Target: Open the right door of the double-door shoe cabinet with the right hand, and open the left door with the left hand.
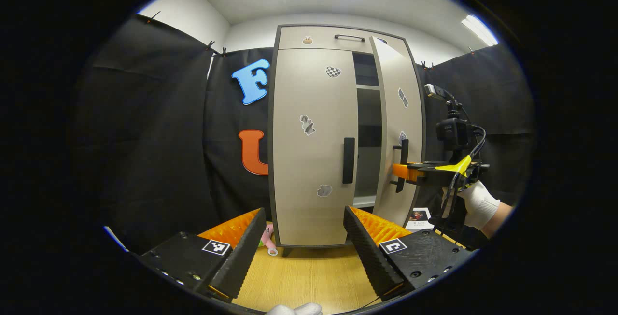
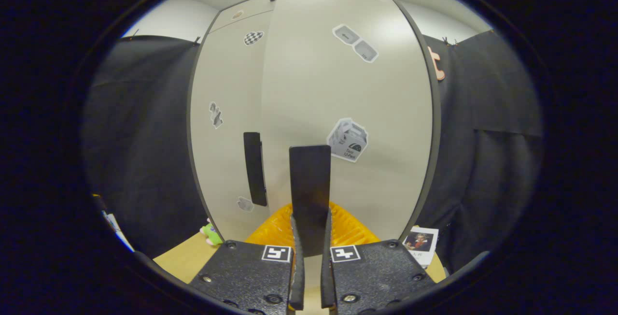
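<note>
The shoe cabinet point(image 1: 314, 146) stands on the wooden worktop point(image 1: 309, 276) against the black cloth wall, its left door point(image 1: 309, 112) flush shut and its right door point(image 1: 398, 126) swung partly out, dark shelves showing in the gap. The right hand-held gripper point(image 2: 310, 247) is clenched on the right door's black handle point(image 2: 310, 194), both fingers pressing it, held by a white-gloved hand point(image 1: 480, 201). The left hand-held gripper point(image 1: 301, 242) hangs released, fingers spread wide, well short of the left door's handle point(image 1: 348, 160).

Left gripper view faces the shoe cabinet point(image 1: 338, 136) from back; right gripper view seemingly against its right door point(image 2: 347, 112).
</note>
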